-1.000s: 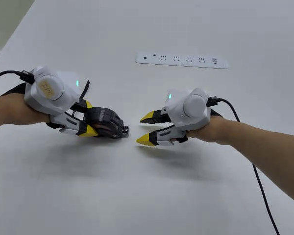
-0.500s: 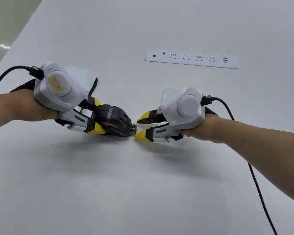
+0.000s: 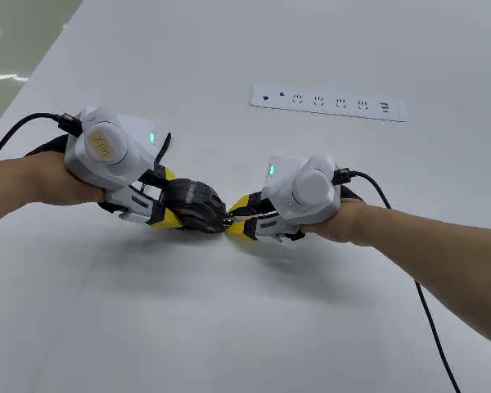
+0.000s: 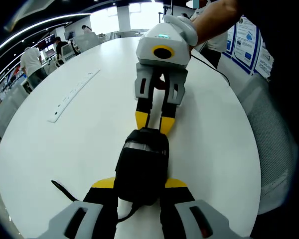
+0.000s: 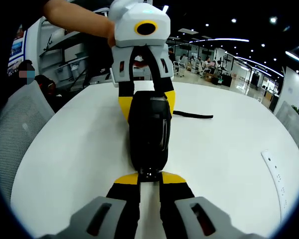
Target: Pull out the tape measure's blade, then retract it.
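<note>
The person's two forearms are reaching in over the near part of the white table [image 3: 229, 327], and a black cable [image 3: 430, 319] is trailing back along the right arm. The left gripper [image 3: 170, 196] is clamping the black tape measure [image 3: 195, 205] by its two flat sides, holding it just over or on the tabletop near the middle of the table; from the left gripper view the case is sitting squarely between the yellow fingertips [image 4: 103, 183]. The right gripper [image 3: 237, 217] is meeting it nose to nose, and its jaws are drawn in narrowly, pinching the small end hook [image 5: 149, 174] at the mouth of the case. The blade is sitting inside the case, with just that hook poking out. A thin black strap [image 5: 192, 115] is lying loose on the table beside the tape measure. Farther back, well apart from both grippers, a white power strip [image 3: 329, 102] is lying flat on the table. Beyond the table edge, an office with desks, chairs and some people is showing in both gripper views.
</note>
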